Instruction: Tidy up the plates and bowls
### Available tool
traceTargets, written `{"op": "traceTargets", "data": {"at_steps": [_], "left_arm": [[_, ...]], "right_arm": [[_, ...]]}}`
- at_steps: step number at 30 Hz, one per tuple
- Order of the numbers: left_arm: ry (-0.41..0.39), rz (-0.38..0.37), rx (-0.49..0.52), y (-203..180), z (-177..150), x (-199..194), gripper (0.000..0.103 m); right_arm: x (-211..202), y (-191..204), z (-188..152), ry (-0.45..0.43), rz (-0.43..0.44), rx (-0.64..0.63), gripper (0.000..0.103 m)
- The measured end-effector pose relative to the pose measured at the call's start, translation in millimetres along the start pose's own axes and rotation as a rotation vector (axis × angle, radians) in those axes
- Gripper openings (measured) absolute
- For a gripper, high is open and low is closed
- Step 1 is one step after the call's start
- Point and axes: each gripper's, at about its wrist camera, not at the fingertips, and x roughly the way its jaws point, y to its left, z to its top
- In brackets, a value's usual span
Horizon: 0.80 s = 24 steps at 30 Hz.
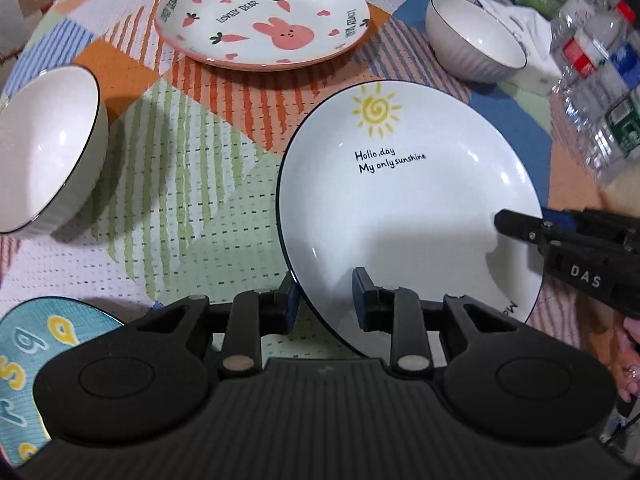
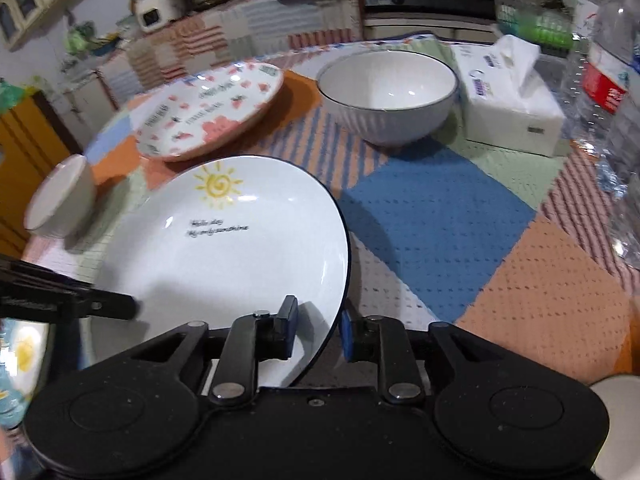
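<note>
**Sun plate release: risk of slip and collision**

Both grippers are straddling the rim of the sun plate [image 1: 408,200], the white, dark-rimmed dish printed with "Hollo, day / My only sunshine". The plate is lying near the front of the patchwork tablecloth [image 1: 224,152], with the pink rabbit plate [image 1: 262,14] beyond it and a white bowl [image 1: 476,38] to the far right.

Tool state: the left gripper [image 1: 326,300] is standing slightly open, one finger outside the near-left rim and the other over the plate's inside face, with visible gaps to the rim. The right gripper [image 2: 318,330] is likewise slightly open across the near-right rim; its pads are not seen pressing on the ceramic. Neither tool is judged to be carrying the plate.

Hazards from here:

- If the plate is not fully seated on the cloth, loosened jaws are letting it drop or slide; glazed ceramic is offering little friction.
- If a lift is intended, closing one side before the other is likely to tilt the plate and twist it out of the opposite jaws.
- A finger withdrawn at an angle is liable to catch the rim and drag the plate toward the left bowl [image 1: 44,148] or the table edge.
- The water bottles [image 1: 600,80] at the right are standing close to the right gripper's path and could be toppled.
</note>
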Motion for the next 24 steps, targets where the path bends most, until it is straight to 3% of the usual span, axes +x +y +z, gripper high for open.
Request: {"op": "traceTargets", "data": {"at_steps": [4, 8, 15, 22, 24], "left_arm": [[0.025, 0.008, -0.002, -0.9, 0.0, -4.1, 0.026], [0.027, 0.026, 0.043, -9.4, -5.0, -20.8, 0.026], [0.032, 0.009, 0.077, -15.3, -19.7, -57.4, 0.027], [-0.01, 0.087, 0.145, -16.1, -57.0, -111.8, 0.028], [-0.024, 0.109, 0.157, -11.9, -66.8, -127.3, 0.034]], "right_arm": [[0.2, 21.0, 2.9, 0.008, -0.114, -0.086, 0.033], [-13.7, 28.8, 5.1, -0.03, -0.157, -0.112, 0.035], [-59.5, 48.3, 7.6, -0.118, -0.066, -0.132, 0.04], [-97.5, 80.3, -6.8, -0.192, -0.043, -0.25, 0.05], [-105.9, 87.1, -10.9, -0.196, -0.024, -0.265, 0.053]]}}
